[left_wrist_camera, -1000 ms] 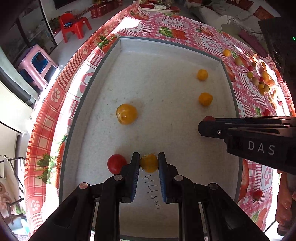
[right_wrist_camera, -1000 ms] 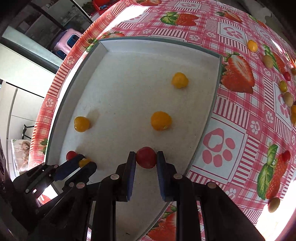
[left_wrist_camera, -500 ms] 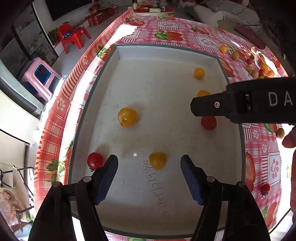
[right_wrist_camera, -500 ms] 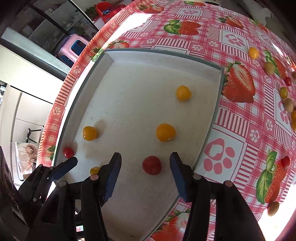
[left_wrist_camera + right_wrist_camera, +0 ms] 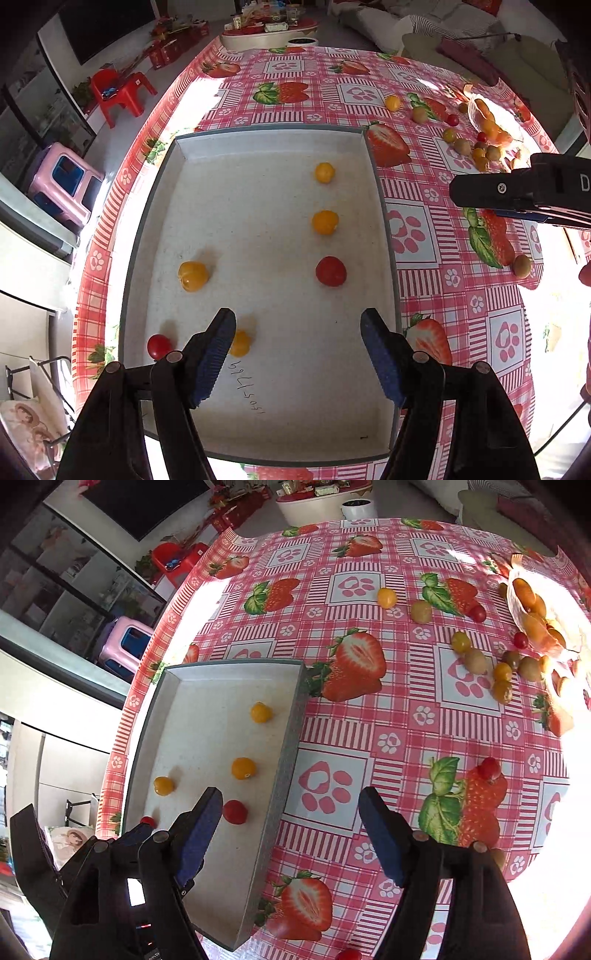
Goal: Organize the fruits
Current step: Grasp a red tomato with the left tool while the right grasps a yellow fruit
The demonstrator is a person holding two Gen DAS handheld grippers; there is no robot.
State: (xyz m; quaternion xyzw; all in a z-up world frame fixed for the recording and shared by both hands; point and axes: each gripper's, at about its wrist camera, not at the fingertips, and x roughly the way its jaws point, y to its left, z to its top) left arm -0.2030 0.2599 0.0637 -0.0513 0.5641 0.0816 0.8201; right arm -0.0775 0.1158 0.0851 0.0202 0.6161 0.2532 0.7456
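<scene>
A shallow grey-rimmed white tray (image 5: 380, 206) (image 5: 288, 746) lies on the strawberry tablecloth. It holds several small fruits: yellow tomatoes (image 5: 324, 222) (image 5: 243, 768) and red tomatoes (image 5: 331, 271) (image 5: 235, 811). My left gripper (image 5: 297, 343) is open and empty above the tray's near end, with a yellow tomato (image 5: 241, 342) by its left finger. My right gripper (image 5: 290, 819) is open and empty over the tray's right rim. It shows at the right of the left wrist view (image 5: 517, 192).
Several loose red, yellow and green fruits (image 5: 474, 661) (image 5: 461, 146) lie on the cloth at the far right beside a clear dish of orange fruit (image 5: 535, 620). A red tomato (image 5: 489, 768) lies nearer. The table edge curves along the left. Stools stand on the floor beyond.
Both grippers opened and let go of their tomatoes in the tray. Both then pulled back and up. The right gripper moved right, off the tray.
</scene>
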